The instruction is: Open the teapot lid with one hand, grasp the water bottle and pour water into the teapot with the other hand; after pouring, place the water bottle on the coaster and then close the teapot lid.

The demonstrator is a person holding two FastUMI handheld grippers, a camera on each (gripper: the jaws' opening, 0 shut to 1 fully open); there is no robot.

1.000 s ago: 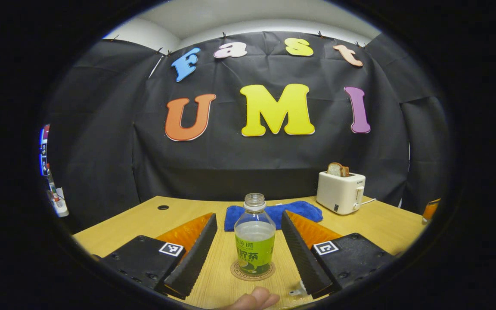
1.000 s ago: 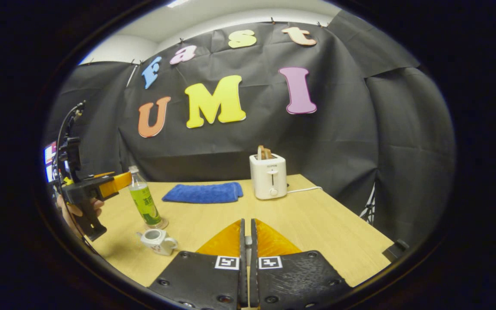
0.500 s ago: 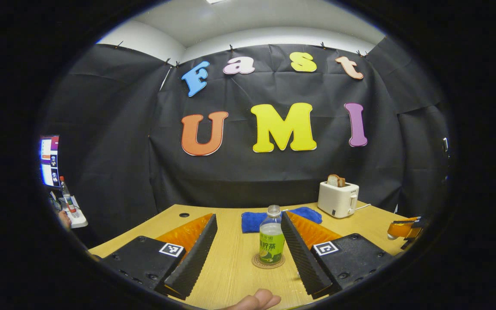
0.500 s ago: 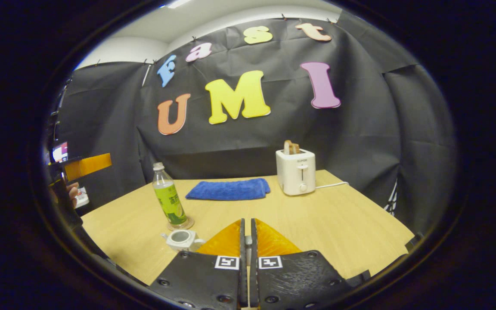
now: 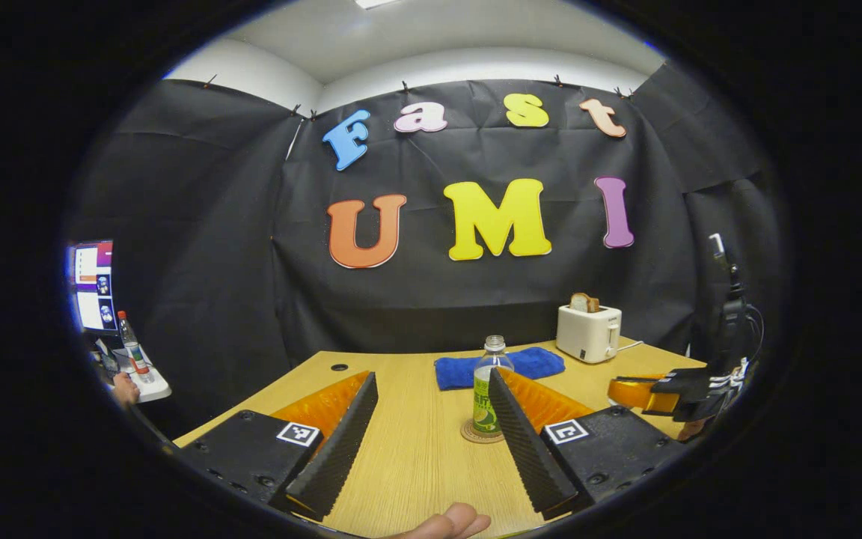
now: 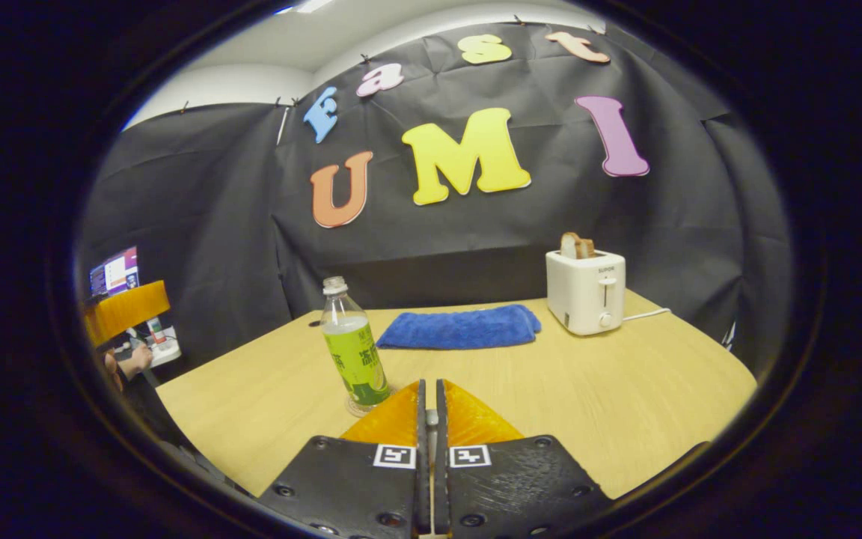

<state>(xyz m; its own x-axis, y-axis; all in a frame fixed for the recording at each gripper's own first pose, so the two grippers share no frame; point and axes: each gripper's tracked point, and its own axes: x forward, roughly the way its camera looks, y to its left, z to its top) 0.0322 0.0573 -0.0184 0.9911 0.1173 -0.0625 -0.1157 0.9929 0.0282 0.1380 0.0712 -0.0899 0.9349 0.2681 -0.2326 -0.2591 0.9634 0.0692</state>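
- Water bottle (image 5: 488,389) upright on a round coaster (image 5: 476,433) near the middle of the wooden desk (image 5: 416,457), cap off, pale liquid about two thirds up, green label round the lower half.
- Left gripper (image 5: 431,385) held low over the desk's near edge, short of the bottle, fingers (image 5: 341,442) spread wide and released, nothing between them (a fingertip of the holding hand (image 5: 446,522) just at the bottom of the left gripper view).
- Bottle partly behind the left gripper's right finger in the left gripper view, standing well beyond it, not touched.
- Right gripper (image 6: 429,385) just beside the bottle (image 6: 355,359), to its right and nearer the camera, fingers (image 6: 468,415) clenched together; whether anything is held between them cannot be told.
- Same right gripper (image 5: 652,393) seen side-on in the left gripper view, raised off the desk to the right of the bottle, cable running up behind it.
- Blue cloth (image 6: 461,328) folded flat on the desk behind the bottle, toward the booth wall.
- White toaster (image 6: 585,290) to the right of the bottle at the back of the desk, bread standing in its slot, cord trailing off to the right.
- Lit monitor (image 5: 93,284) and another bottle (image 5: 132,348) on a side stand far left of the water bottle, off the desk.
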